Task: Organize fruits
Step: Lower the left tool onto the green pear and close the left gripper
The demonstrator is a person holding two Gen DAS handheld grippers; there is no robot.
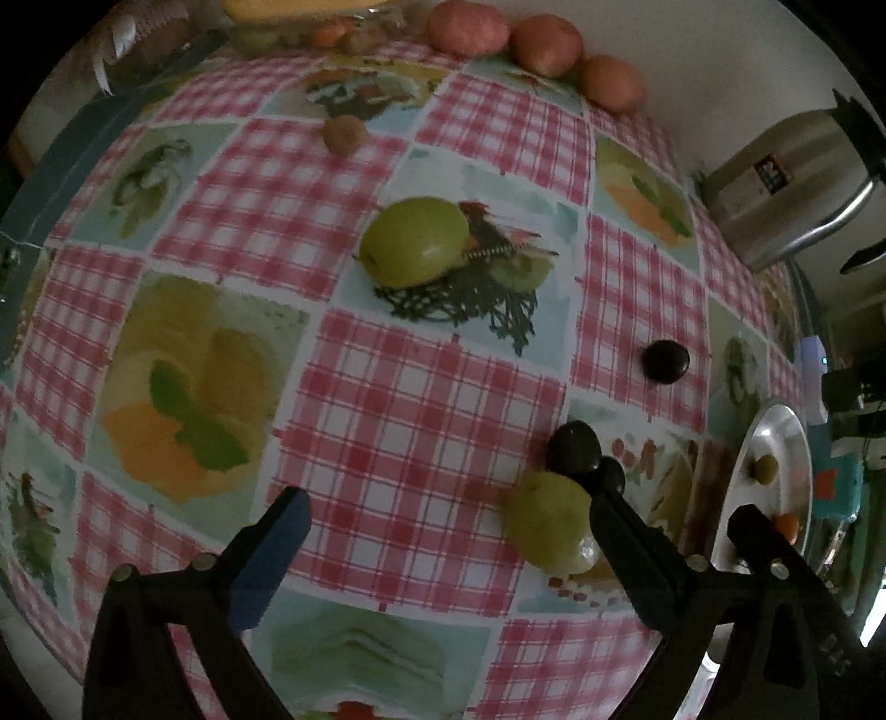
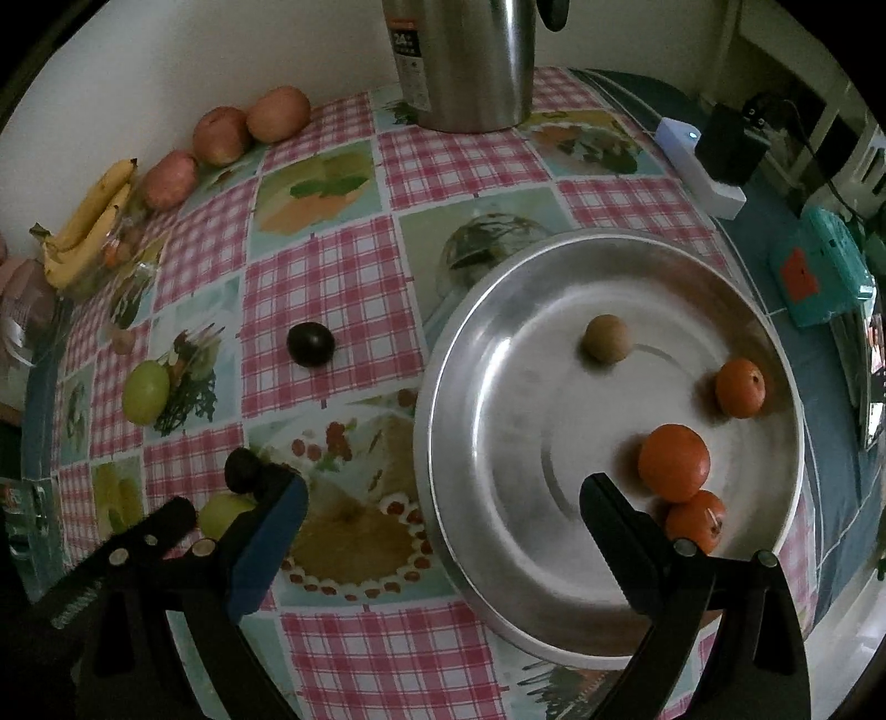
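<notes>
Left wrist: left gripper [image 1: 443, 531] hovering over the tabletop [image 1: 398, 421], jaws wide, gripping nothing. Lying loose on the cloth: green fruit [image 1: 415, 242] mid-table, second green one [image 1: 548, 520] near the right finger, two dark plums [image 1: 665, 361] [image 1: 573, 446], small brown fruit [image 1: 343, 134] further back. Three apples [image 1: 545, 44] sitting along the far wall edge. Bowl [image 1: 775, 432] showing at the right.

Right wrist: right gripper [image 2: 443, 515] hanging over the bowl [image 2: 470, 399] rim, jaws wide, empty. Sitting in the bowl already: three oranges [image 2: 673, 462] and one brown fruit [image 2: 606, 338]. Bananas [image 2: 88, 232] and apples lying at the far left, flask [image 2: 465, 61] standing at the back.

Progress, judging from this: roughly a third done if everything goes in the bowl; green fruits, plums, one brown fruit, maybe apples and bananas remaining.

Room: plenty of bare floor left in the bowl's centre and left half. Open cloth between bowl and loose fruit, nothing blocking. Grippers crowding each other near the second green fruit; watching for a clash there. Plums likely rolling toward the near edge if nudged.
</notes>
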